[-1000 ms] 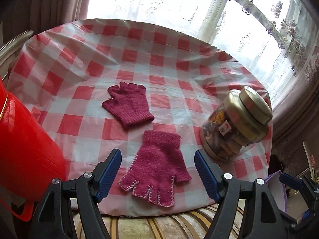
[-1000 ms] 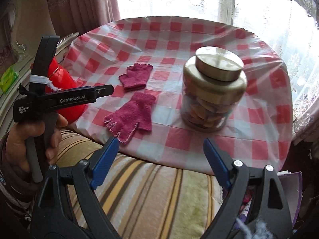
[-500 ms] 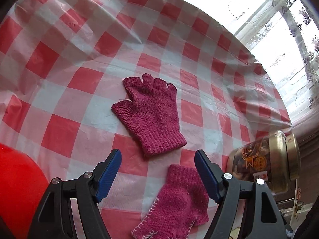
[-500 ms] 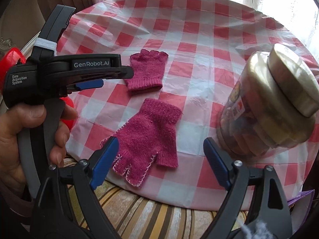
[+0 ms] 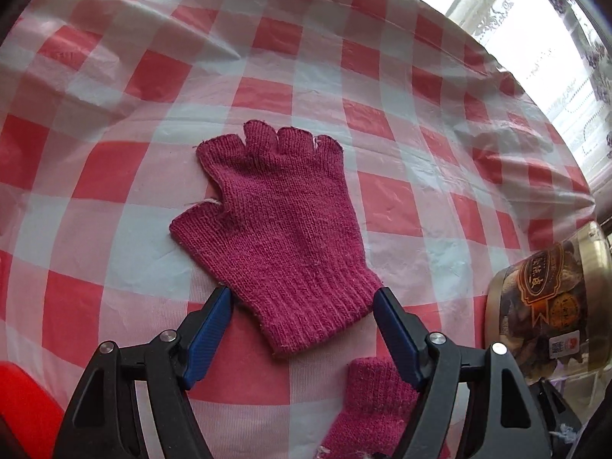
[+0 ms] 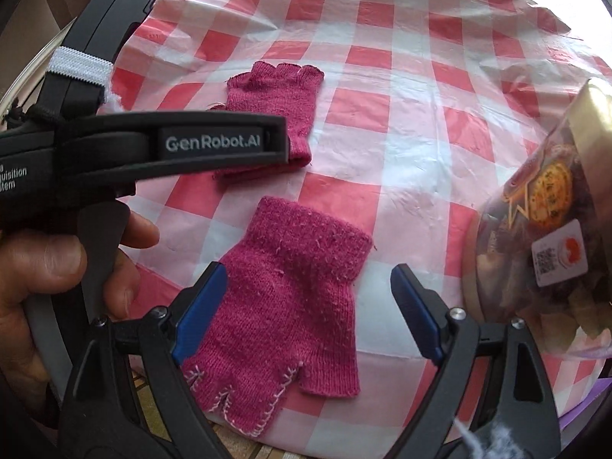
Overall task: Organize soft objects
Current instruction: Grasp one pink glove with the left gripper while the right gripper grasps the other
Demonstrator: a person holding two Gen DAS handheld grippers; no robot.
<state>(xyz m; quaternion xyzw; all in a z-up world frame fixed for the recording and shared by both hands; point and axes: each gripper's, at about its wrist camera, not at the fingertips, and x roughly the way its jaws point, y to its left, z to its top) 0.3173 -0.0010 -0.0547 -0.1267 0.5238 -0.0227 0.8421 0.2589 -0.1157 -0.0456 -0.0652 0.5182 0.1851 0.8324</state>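
The left gripper, seen on the left from the right wrist camera, has "GenRobot.AI" in white letters on its black side. Farther left it shows cut-off words, "quisition" and "stem". The jar on the right has labels too small to read.

Two gloves – jar rightward

Left gripper jaws spread wide, right gripper likewise, a hand clasping the left handle
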